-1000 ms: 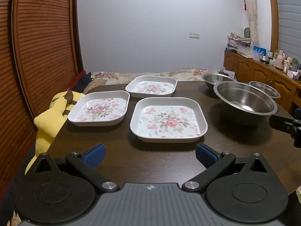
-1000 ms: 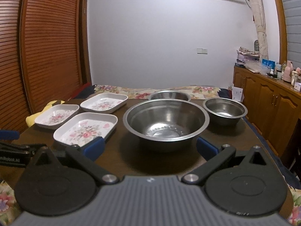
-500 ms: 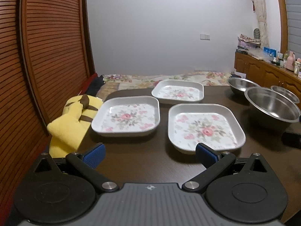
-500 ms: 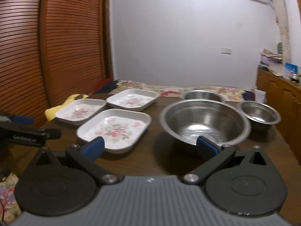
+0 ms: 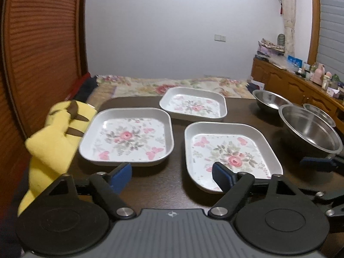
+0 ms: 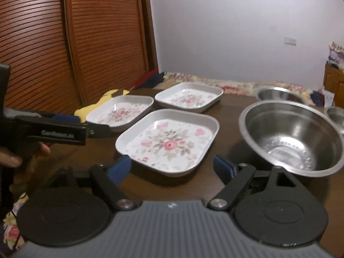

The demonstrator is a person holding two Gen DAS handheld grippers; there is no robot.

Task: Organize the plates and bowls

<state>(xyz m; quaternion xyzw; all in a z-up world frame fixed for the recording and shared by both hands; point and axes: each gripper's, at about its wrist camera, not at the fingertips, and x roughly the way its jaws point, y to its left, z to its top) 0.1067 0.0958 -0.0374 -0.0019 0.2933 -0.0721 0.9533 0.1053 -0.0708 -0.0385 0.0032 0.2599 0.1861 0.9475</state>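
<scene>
Three white square floral plates lie on the dark table: a left plate (image 5: pixel 126 136) (image 6: pixel 120 114), a far plate (image 5: pixel 193 104) (image 6: pixel 189 96) and a near plate (image 5: pixel 232 153) (image 6: pixel 168 142). A large steel bowl (image 5: pixel 309 133) (image 6: pixel 292 135) stands to their right, with a medium steel bowl (image 5: pixel 271 102) (image 6: pixel 279 93) and a small steel bowl (image 5: pixel 320 111) (image 6: pixel 335 116) behind it. My left gripper (image 5: pixel 172 175) is open and empty, just short of the left and near plates. My right gripper (image 6: pixel 172 167) is open and empty in front of the near plate.
A yellow plush toy (image 5: pixel 53 142) lies off the table's left edge. The left gripper's body (image 6: pixel 53 131) shows at the left of the right wrist view. A wooden louvred door (image 6: pixel 75 43) is at left, a cluttered sideboard (image 5: pixel 301 79) at right, a floral bed (image 5: pixel 172 86) behind.
Both grippers have swung left and come closer to the plates. The right view now centres on the near plate instead of the large bowl. Both stay open.
</scene>
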